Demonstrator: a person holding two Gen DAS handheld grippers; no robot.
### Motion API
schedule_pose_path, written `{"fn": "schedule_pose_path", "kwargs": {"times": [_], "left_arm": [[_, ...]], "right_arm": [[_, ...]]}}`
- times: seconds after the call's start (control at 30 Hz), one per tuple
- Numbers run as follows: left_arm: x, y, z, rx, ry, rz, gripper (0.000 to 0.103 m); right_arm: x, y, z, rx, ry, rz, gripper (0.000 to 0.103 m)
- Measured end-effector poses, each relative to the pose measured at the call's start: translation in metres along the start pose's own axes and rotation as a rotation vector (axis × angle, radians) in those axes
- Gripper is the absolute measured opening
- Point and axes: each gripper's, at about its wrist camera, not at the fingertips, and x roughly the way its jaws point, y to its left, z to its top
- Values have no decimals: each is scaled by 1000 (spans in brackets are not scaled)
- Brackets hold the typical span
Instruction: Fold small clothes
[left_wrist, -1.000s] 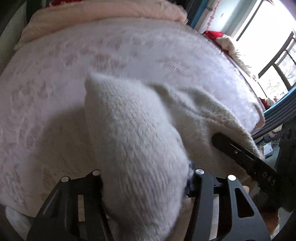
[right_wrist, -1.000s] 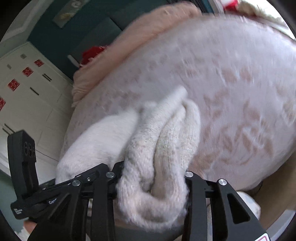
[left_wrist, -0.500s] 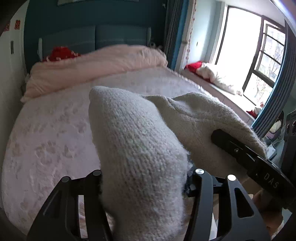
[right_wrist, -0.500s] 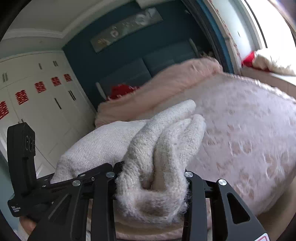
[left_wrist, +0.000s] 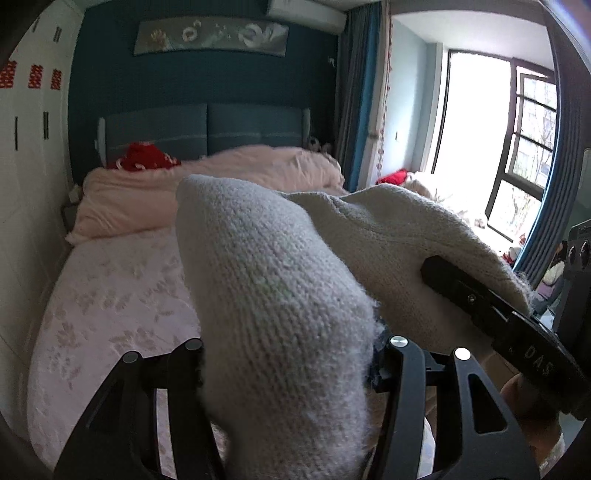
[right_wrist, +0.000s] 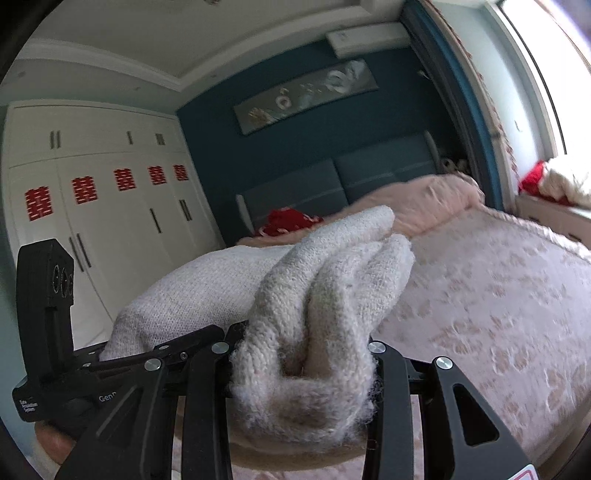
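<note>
Lifted off the bed (left_wrist: 110, 295) since a second ago, the white knit sweater (left_wrist: 280, 295) now hangs between both tools, above the pink floral bedspread (right_wrist: 498, 295). Left gripper (left_wrist: 291, 347) and right gripper (right_wrist: 299, 350) each clamp a bunched fold. Behind stand a teal headboard (left_wrist: 207, 125), white wardrobe (right_wrist: 92, 206), folded pink duvet (left_wrist: 147, 192) and bright window (left_wrist: 476, 122); the sweater blocks the foreground.

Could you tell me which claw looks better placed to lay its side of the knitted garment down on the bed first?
Probably the right claw: its view shows open bedspread beside its bunched part of the white knitted garment. The left claw also grips the garment, whose wide fold blocks its view.
</note>
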Motion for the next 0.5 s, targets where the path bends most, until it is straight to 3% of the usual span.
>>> {"fn": "schedule_pose_path", "kwargs": {"times": [0.37, 0.5], "left_arm": [[-55, 72, 17, 21, -149, 22, 53], [-53, 101, 12, 27, -154, 47, 54]], "right_arm": [[25, 72, 20, -77, -89, 153, 33], [56, 80, 10, -65, -60, 188, 34]]}}
